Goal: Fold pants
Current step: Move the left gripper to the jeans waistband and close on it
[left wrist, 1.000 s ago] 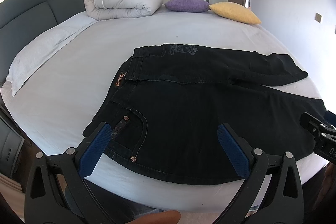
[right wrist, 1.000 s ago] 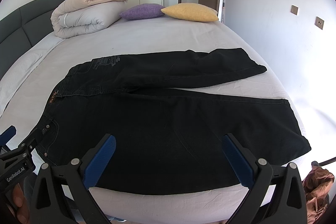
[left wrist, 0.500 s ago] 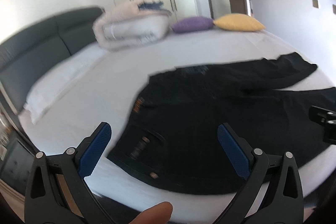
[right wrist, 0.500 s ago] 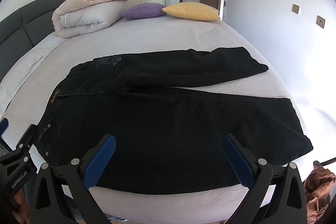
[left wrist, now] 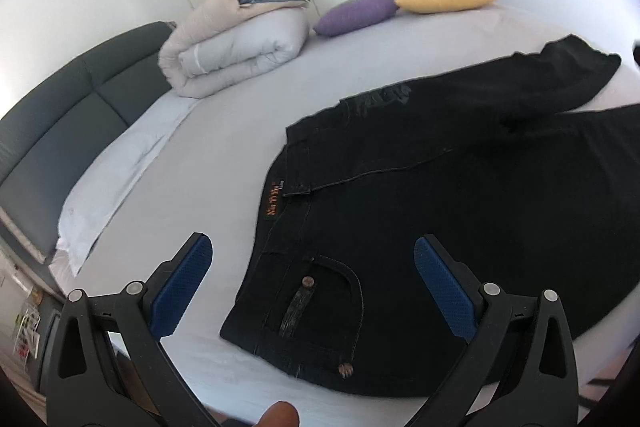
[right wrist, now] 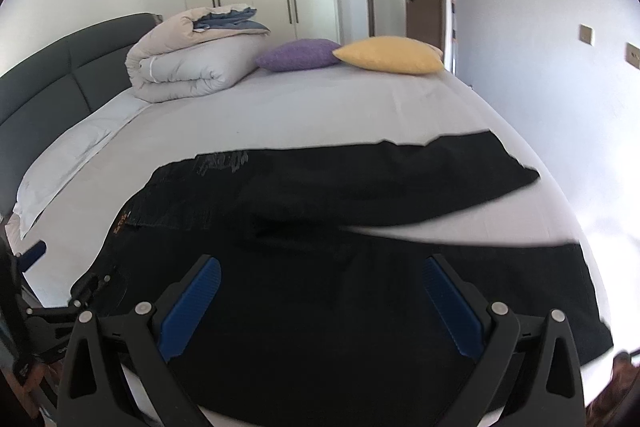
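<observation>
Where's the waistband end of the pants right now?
In the left wrist view, the waistband lies just ahead of the open left gripper, toward the headboard side.

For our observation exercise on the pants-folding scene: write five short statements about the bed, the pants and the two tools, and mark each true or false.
1. The black pants lie spread on the bed. True.
2. The left tool is clamped on the waistband. False: it is open, holding nothing.
3. The right tool is open. True.
4. The yellow pillow rests on the pants. False: it lies apart, beside the purple pillow.
5. The legs are already folded together. False: they lie separate.
</observation>
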A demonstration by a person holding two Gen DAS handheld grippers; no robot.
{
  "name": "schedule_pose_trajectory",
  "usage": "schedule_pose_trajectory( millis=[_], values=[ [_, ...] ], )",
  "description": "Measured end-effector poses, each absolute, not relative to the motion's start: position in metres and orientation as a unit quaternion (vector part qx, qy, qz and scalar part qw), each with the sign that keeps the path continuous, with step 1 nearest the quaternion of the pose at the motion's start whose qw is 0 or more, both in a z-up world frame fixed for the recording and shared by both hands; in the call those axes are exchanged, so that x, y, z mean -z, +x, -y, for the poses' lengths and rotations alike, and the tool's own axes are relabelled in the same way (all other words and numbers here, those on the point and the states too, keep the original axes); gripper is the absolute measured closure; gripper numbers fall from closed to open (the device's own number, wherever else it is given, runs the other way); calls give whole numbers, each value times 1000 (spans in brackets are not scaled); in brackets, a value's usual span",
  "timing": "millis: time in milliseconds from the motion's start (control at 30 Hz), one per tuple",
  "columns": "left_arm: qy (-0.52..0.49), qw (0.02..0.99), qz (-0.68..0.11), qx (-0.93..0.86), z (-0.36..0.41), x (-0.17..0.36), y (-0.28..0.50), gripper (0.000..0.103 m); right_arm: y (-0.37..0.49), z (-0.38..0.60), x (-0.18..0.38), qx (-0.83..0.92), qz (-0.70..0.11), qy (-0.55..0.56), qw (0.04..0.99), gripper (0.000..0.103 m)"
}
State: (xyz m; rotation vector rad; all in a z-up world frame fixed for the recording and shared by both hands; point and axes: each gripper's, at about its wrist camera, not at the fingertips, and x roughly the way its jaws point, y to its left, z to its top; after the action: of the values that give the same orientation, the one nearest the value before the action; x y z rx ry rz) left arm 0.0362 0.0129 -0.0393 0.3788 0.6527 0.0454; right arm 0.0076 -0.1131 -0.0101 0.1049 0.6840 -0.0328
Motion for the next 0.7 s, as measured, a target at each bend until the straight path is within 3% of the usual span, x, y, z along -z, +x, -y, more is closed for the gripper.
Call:
schedule_pose_trajectory(
  millis=[167, 300, 533, 700],
  values=[
    [191, 910, -367, -27, -30, 56, 91, 0, 48, 126, 9, -16, -330, 26, 943, 0],
    [184, 929, -322, 5, -41, 32, 149, 0, 88, 133, 13, -66, -337, 12, 939, 0],
    [189, 878, -396, 189, -49, 43, 311, 0, 155, 129, 29, -162, -352, -66, 920, 1],
    [170, 825, -468, 268, -41, 64, 398, 5, 195, 124, 43, -198, -373, -109, 900, 22]
  ],
)
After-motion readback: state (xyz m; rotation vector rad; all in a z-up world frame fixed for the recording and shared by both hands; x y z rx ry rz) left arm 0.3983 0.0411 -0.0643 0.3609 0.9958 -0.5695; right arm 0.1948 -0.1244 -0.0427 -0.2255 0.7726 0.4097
